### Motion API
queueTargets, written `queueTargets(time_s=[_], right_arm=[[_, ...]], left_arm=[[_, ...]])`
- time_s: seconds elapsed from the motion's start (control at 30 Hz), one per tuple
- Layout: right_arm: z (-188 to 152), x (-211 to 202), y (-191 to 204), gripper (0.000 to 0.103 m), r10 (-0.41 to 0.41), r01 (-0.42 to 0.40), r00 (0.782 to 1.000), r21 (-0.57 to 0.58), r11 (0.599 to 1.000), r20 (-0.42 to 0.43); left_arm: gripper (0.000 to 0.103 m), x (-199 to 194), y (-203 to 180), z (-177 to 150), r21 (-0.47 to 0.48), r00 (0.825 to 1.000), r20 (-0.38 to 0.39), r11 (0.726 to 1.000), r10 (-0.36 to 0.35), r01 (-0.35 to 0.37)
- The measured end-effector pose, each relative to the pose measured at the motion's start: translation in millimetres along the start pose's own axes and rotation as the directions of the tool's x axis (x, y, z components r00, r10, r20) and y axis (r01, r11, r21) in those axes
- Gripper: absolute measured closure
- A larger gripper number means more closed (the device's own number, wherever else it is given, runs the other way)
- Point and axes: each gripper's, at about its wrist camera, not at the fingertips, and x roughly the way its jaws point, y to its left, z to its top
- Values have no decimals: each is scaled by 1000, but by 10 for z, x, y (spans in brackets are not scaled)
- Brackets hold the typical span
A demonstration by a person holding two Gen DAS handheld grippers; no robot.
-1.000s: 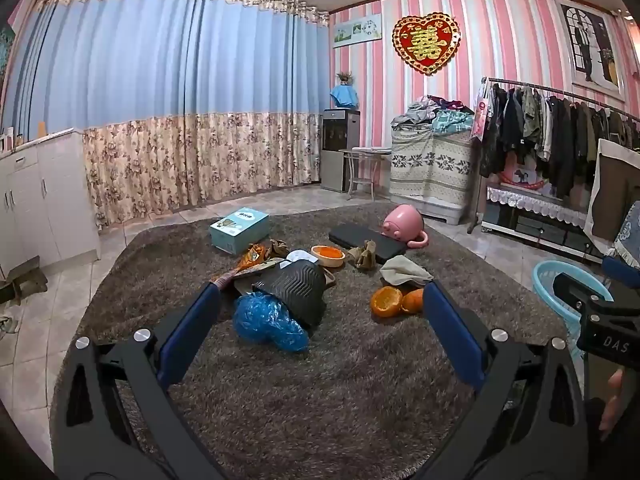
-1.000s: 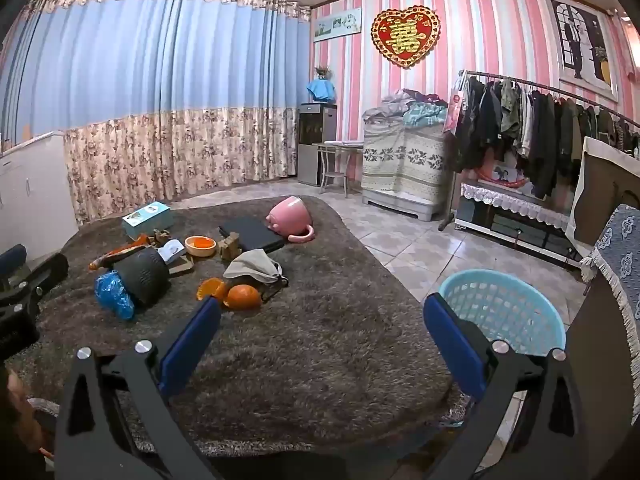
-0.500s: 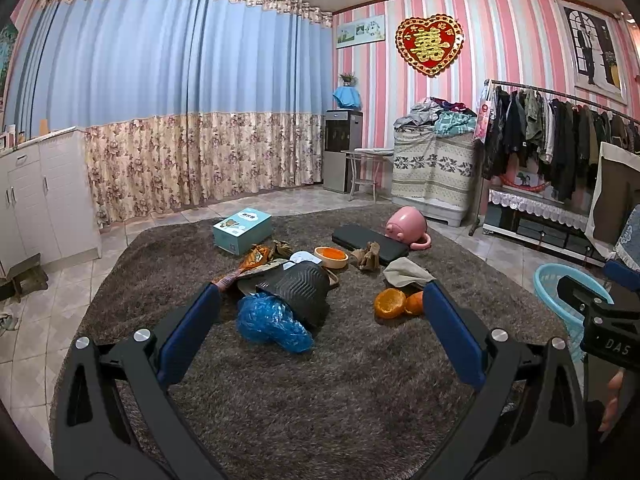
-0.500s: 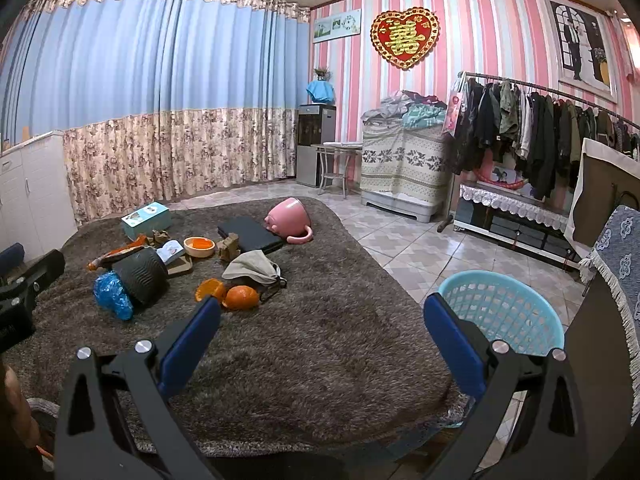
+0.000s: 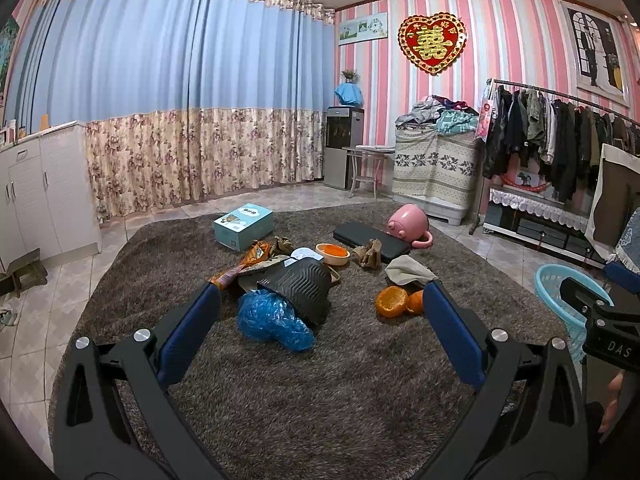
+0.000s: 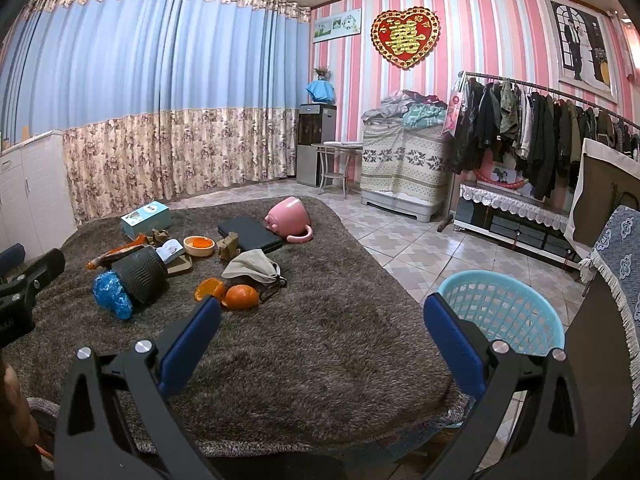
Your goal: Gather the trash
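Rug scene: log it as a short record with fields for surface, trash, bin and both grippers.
surface: brown shag rug
trash: orange peels, blue plastic bag, crumpled brown paper, snack wrapper
container: light blue basket, on the tiles off the rug's right edge
left gripper: open, empty, aimed at the pile
right gripper: open, empty, above the rug
collected: nothing visible in basket

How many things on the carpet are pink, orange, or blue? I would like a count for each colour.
Pink: 1, the mug
Orange: 4, two peel halves, a bowl, a wrapper
Blue: 2, a bag, a box
Total: 7
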Motion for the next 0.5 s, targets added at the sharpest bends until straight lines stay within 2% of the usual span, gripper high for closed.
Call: queueTargets(time_s=[0.5], right_arm=[[1, 2, -8, 4, -2, 2, 1000, -1, 1000, -1]], left_arm=[[5, -6, 67, 27, -4, 1000, -1, 1000, 0, 0]])
